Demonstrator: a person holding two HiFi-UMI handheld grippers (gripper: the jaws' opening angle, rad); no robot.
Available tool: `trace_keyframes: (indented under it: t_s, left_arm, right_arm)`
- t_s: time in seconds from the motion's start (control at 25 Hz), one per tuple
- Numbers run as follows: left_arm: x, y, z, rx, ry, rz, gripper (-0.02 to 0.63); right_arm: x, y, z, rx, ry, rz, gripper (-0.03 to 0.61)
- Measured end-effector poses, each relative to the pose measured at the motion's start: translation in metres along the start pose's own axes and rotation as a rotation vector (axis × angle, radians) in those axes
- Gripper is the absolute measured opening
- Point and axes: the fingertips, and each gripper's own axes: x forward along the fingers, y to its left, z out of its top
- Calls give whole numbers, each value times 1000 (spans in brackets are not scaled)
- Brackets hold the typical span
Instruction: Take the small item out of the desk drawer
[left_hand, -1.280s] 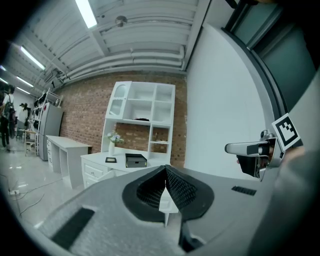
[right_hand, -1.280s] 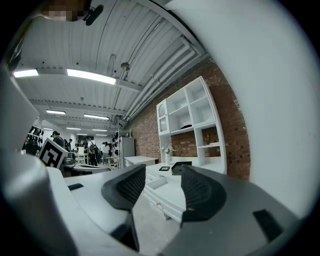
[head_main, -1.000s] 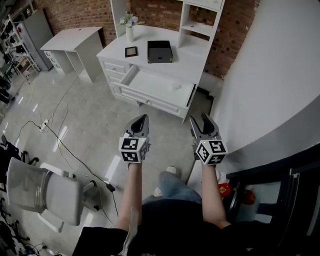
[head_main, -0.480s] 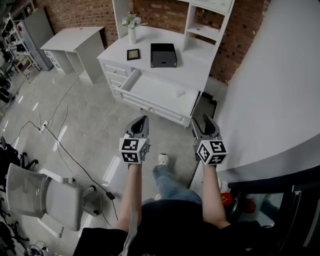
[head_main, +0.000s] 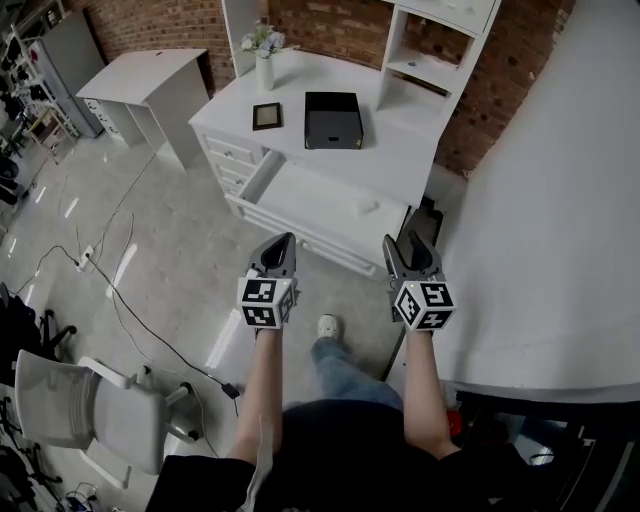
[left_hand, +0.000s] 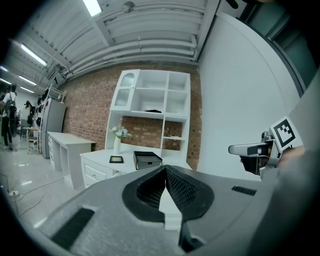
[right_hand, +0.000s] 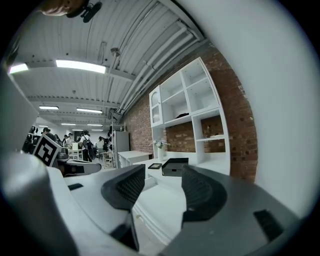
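A white desk (head_main: 400, 150) stands ahead with its wide drawer (head_main: 322, 198) pulled out. A small white item (head_main: 368, 205) lies at the drawer's right end. My left gripper (head_main: 284, 242) hovers in front of the drawer, its jaws shut with nothing between them. My right gripper (head_main: 412, 240) hangs level with it near the drawer's right corner, jaws open and empty. In the left gripper view the pads (left_hand: 172, 186) meet at their tips. The right gripper view shows the pads (right_hand: 197, 192) apart with the drawer (right_hand: 165, 202) between them in the distance.
On the desk top sit a black box (head_main: 332, 106), a small picture frame (head_main: 265, 115) and a vase of flowers (head_main: 263, 62). A white hutch (head_main: 440, 45) rises behind. A grey wall (head_main: 560, 220) stands close on my right. An office chair (head_main: 70, 410) and floor cables (head_main: 120, 290) are on the left.
I have walked closer to the desk; it and the open drawer now sit nearer and larger in the head view. Both grippers keep their pose.
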Motion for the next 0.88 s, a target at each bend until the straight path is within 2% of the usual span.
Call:
trace_keyframes:
  t_s: [0.52,0.88]
  left_arm:
    - [162,58,26,5,42,8,9]
    - [212,79,28,-9,77,-16,9]
  right_arm:
    - [157,-82,2,19,52,-10,209]
    - [212,-101,-14,34,126,-28,209]
